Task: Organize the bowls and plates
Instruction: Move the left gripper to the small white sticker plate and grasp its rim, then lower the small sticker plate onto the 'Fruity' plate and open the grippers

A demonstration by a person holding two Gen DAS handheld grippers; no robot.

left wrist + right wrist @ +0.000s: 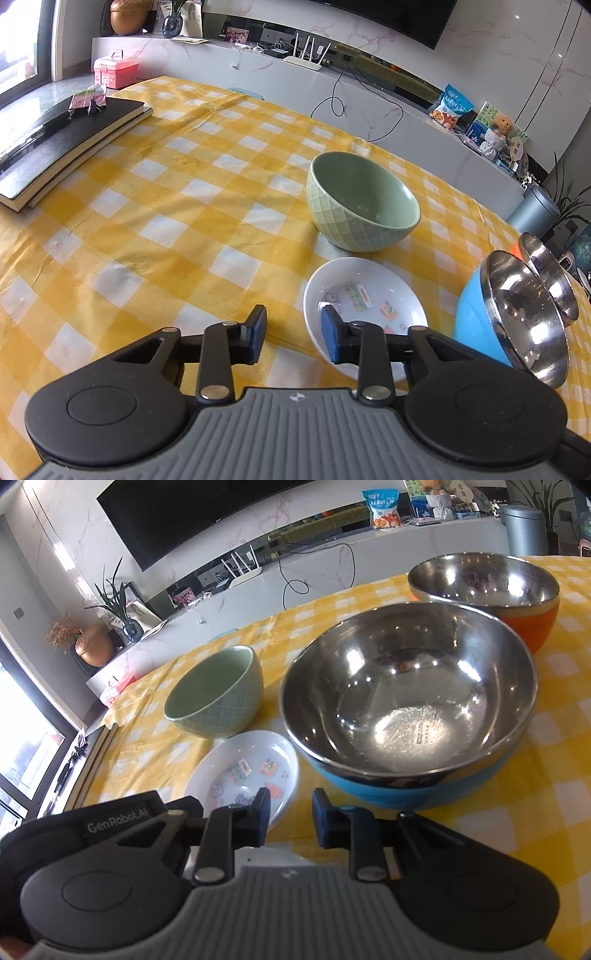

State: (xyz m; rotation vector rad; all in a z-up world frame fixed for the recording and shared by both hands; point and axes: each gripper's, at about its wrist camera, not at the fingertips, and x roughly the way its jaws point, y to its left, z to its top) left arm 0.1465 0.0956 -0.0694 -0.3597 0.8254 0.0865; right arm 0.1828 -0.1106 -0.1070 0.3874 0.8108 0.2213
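A green ceramic bowl (364, 201) stands on the yellow checked tablecloth (166, 206). In front of it lies a small white plate (365, 299) with printed pictures. A blue bowl with a steel inside (517, 314) and an orange steel-lined bowl (550, 280) stand to the right. My left gripper (293, 334) is open and empty, its right finger over the plate's near rim. In the right wrist view the green bowl (218, 694), plate (247, 768), blue bowl (406, 709) and orange bowl (487, 590) show. My right gripper (290, 818) is open and empty, just before the blue bowl and plate.
Two black books (62, 144) lie at the table's left edge. A pink box (115, 70) sits beyond the table. A white counter (295, 74) with a router and cables runs behind. A grey bin (524, 528) stands far right.
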